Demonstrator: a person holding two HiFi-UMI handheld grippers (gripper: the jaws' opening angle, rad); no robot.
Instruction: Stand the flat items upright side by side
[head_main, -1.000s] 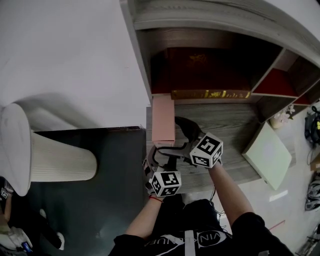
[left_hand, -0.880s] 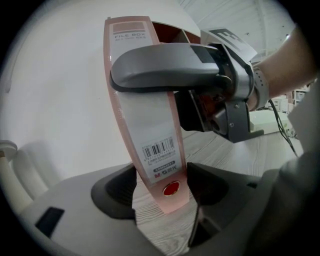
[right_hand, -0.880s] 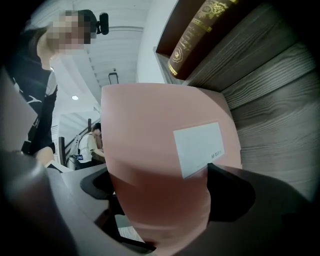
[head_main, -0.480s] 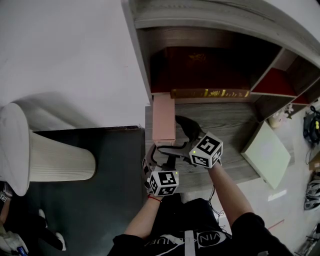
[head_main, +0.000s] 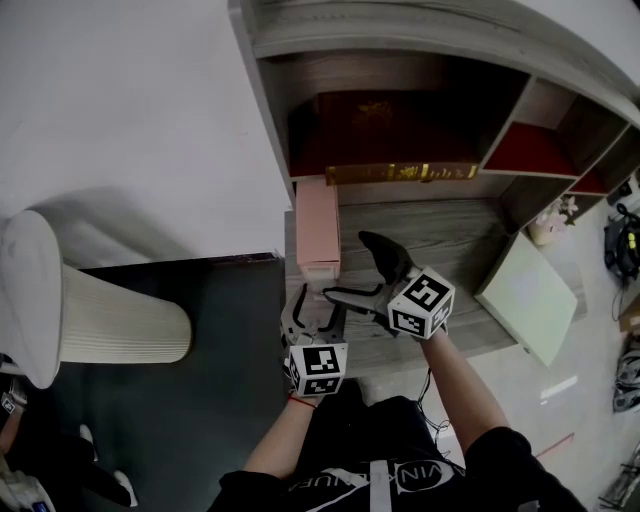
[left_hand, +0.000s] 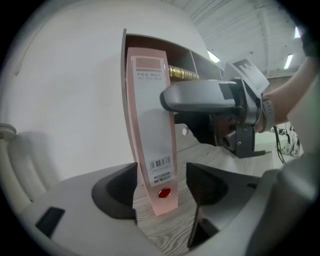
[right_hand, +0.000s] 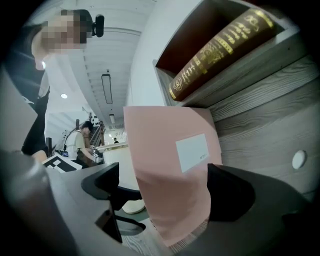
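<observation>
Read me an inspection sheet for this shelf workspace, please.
Surface: grey wood-grain shelf.
Job's things: pink file box upright at the left end; red book flat in the compartment behind; pale green flat item at the right edge.
Clutter: nothing seen.
Grippers: left hand-held gripper closing, box spine between its jaws, not pressed; right hand-held gripper open at the box.
Cables: thin wire by the right forearm.
Surroundings: white ribbed cylinder, dark floor.

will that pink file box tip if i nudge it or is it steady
Likely tippy: the pink file box stands tall on a narrow base, with bare shelf on one side, so a sideways nudge could topple it. Probably stiff; its faces look flat and square-edged. Weight is unclear, as its contents are hidden.
</observation>
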